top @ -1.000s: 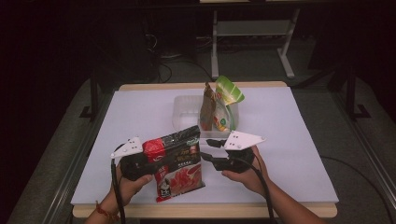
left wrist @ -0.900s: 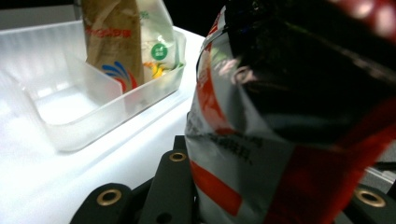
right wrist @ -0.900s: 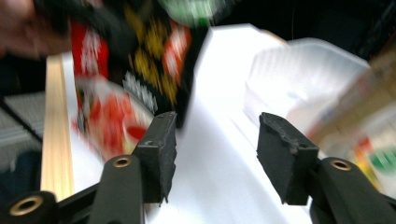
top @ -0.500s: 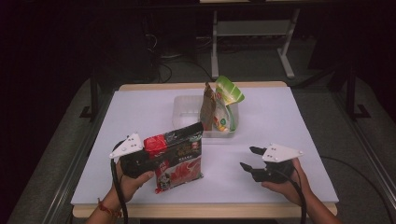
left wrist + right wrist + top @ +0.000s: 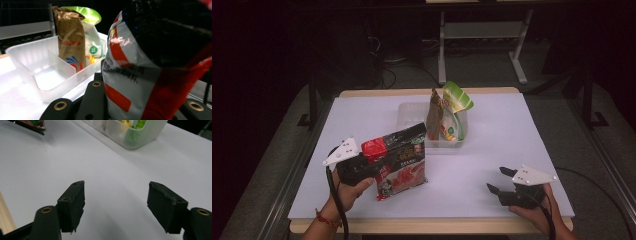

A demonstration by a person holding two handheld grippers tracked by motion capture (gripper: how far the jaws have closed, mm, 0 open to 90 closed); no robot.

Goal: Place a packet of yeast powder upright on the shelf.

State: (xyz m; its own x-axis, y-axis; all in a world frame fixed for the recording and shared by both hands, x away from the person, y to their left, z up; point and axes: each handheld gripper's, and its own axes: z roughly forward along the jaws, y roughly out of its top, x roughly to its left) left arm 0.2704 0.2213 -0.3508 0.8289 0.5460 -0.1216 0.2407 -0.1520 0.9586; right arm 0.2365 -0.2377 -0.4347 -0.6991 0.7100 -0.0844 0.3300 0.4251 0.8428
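Observation:
My left gripper (image 5: 379, 169) is shut on the upper edge of a red and black snack bag (image 5: 404, 160) and holds it tilted just above the white table. Up close, the bag (image 5: 155, 62) covers the gap between the jaws. My right gripper (image 5: 497, 179) hovers low near the table's front right corner, well clear of the bag. Its jaws have just been opening and stand open (image 5: 117, 205) with nothing between them. Beyond the bag stands a clear divided tray (image 5: 412, 112) with a brown bag (image 5: 434, 115) and a green pouch (image 5: 455, 112) upright in its right compartment.
The tray's left compartment (image 5: 42, 77) holds nothing. White table surface (image 5: 105, 162) stretches ahead of my right gripper toward the tray (image 5: 132, 137). The wooden front edge (image 5: 437, 225) runs close to both hands. Dark floor and a metal stand (image 5: 482, 35) lie behind the table.
My right gripper has left the snack bag and swung right and down toward the front right corner, its jaws opening. The left gripper and the bag have stayed put.

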